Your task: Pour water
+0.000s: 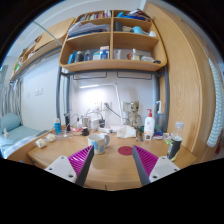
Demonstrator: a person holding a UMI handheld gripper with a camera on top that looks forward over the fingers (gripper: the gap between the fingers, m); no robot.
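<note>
My gripper [112, 165] hangs open above a wooden desk [112, 172], with nothing between its magenta pads [146, 160]. A white mug [99, 141] with a handle stands on the desk just ahead of the left finger. To its right, beyond the fingers, lies a flat round dark red coaster [125, 151]. A dark cup or bottle [174, 148] stands farther right near the desk's side. I cannot tell which vessel holds water.
Clutter lines the back of the desk: small bottles [84, 126], a white pump bottle [149, 124] and a white box [126, 131]. A wooden shelf unit [110, 45] with bottles and boxes hangs above. A lit strip lamp [92, 86] glows under it.
</note>
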